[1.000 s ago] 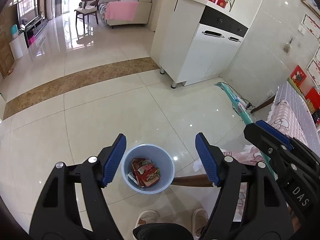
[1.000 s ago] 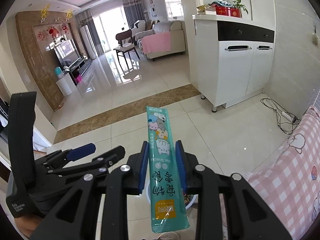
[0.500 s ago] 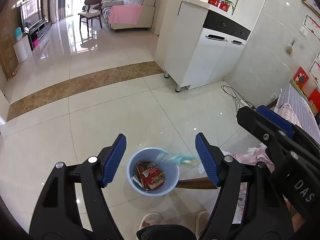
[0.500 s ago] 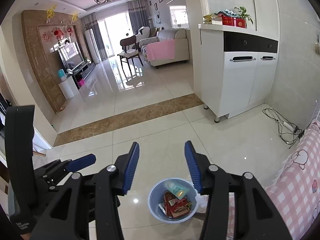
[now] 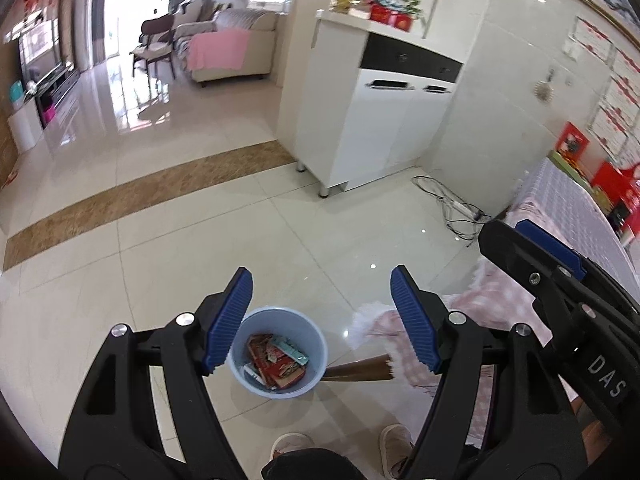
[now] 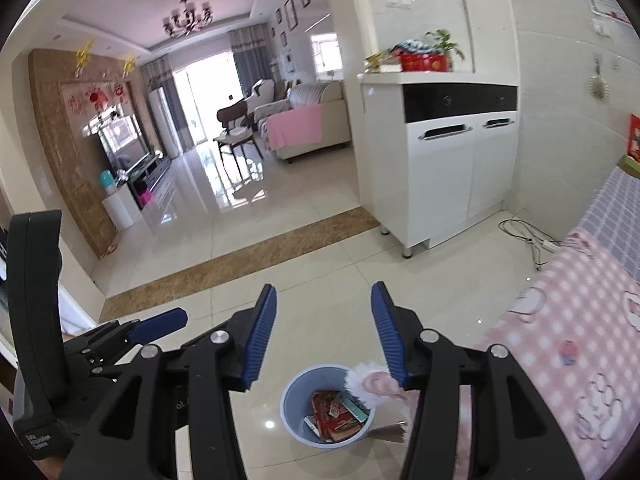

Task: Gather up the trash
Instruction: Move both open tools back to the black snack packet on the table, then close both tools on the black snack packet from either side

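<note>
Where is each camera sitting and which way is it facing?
Left wrist: on the left hand-held gripper, angled down at the blue trash bin; shows the person's slippers and the right hand-held gripper.
Right wrist: on the right hand-held gripper, facing the living room; shows the left one.
Both see bin, white cabinet.
</note>
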A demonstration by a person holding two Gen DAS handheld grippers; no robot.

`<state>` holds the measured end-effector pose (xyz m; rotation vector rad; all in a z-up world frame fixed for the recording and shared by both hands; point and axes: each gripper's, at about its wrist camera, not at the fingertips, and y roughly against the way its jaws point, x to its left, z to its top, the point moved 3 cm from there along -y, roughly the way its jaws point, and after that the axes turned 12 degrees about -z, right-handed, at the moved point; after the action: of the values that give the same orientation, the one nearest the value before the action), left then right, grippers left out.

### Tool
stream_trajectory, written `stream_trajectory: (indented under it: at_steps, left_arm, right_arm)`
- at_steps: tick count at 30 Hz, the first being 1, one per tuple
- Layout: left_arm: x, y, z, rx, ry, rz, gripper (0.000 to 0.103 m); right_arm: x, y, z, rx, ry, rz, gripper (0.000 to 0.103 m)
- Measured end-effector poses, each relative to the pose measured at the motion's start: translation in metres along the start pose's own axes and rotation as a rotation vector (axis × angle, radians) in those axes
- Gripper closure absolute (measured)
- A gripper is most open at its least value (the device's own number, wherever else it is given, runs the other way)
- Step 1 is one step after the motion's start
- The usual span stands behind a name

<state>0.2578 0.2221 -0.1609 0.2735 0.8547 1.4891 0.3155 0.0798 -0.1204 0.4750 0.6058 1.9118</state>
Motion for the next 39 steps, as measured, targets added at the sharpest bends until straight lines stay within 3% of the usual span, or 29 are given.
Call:
stream_trajectory:
  at_steps: [11,25,33,39]
  left_arm:
    - [-0.105,0.001,-0.006,-0.007,-0.134,-0.094,0.032]
    - [-0.257,-0.037,-0.040,0.070,-0.296,-0.229,0.031]
    - [-0.310,-0.072,-0.063,0.145,-0.340,-0.258,0.031]
    - [-0.330,-0.092,-0.071,0.178,-0.363,-0.263,0.031]
  right_arm:
    - [-0.095,0.068,-0.005,-0.082,-0.090,-0.104,0.051]
    - [-0.260,0.128,-0.044,-0.112,-0.233,-0.323,0.050]
    - [-0.335,0.122,-0.076,0.003,-0.255,-0.460,0.050]
    - [-0.357,0.087,-0.095,0.133,-0.224,-0.442,0.050]
